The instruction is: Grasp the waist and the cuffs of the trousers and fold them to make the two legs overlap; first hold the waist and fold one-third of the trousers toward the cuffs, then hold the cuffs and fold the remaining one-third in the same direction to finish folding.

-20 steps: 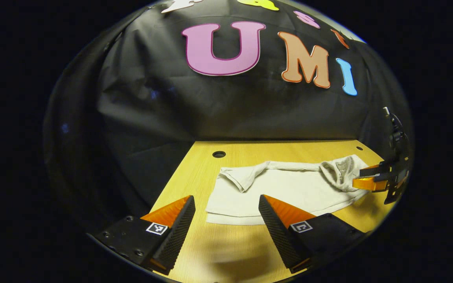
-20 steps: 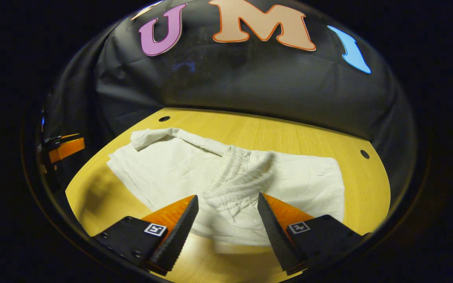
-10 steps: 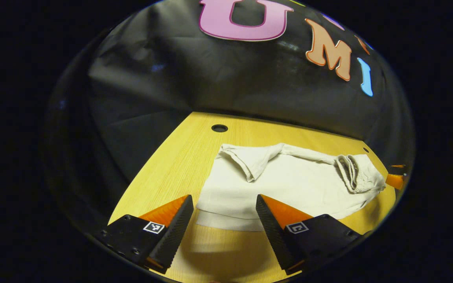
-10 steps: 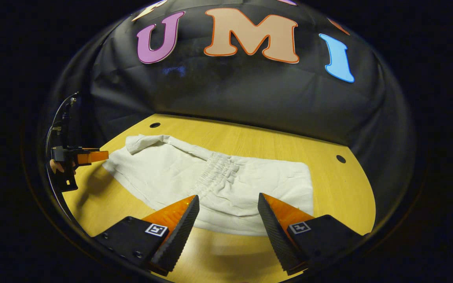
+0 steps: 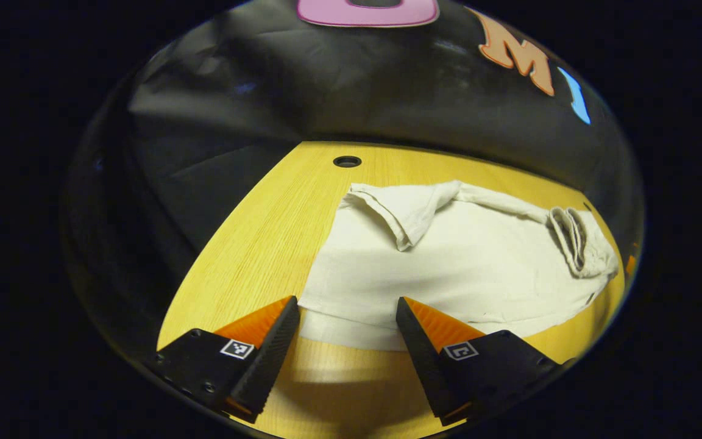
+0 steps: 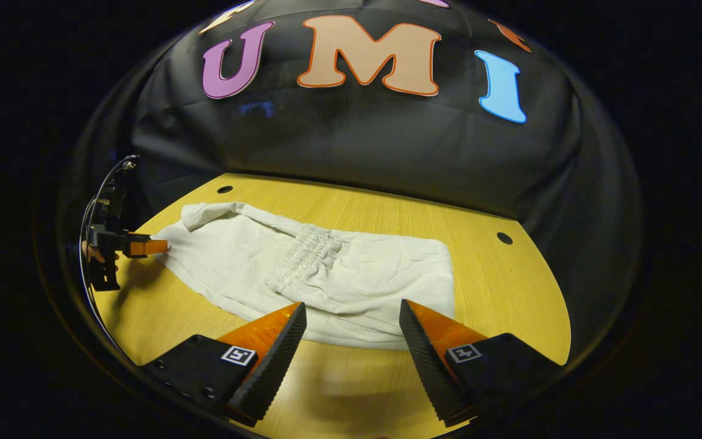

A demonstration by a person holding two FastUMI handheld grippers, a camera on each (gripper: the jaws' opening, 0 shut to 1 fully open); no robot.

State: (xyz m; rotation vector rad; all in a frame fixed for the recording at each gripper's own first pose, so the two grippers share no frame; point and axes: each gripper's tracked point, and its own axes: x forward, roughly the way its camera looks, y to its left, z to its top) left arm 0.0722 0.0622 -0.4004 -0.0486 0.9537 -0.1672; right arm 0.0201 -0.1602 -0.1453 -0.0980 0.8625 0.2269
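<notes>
White trousers (image 5: 448, 268) lie flat on the wooden table (image 5: 253, 244), legs overlapped. The gathered waist (image 6: 305, 256) is folded over onto the middle of them; in the left gripper view it shows as a ruffled band (image 5: 573, 241) at the right. One cuff corner (image 5: 403, 213) is turned back at the far left. My left gripper (image 5: 348, 326) is open, its fingers straddling the near cuff edge. The right gripper (image 6: 351, 332) is open too, just in front of the folded end (image 6: 387, 292). In the right gripper view the left gripper (image 6: 138, 247) shows at the cuff end.
Round holes sit in the table top, one at the far left (image 5: 346, 161), another at the far right (image 6: 504, 238). Bare wood runs along the front edge (image 6: 351, 396). The black cloth wall closes the back.
The right gripper has let the waist down onto the trousers and drawn back from it. The left gripper has moved in toward the cuff edge and tipped downward.
</notes>
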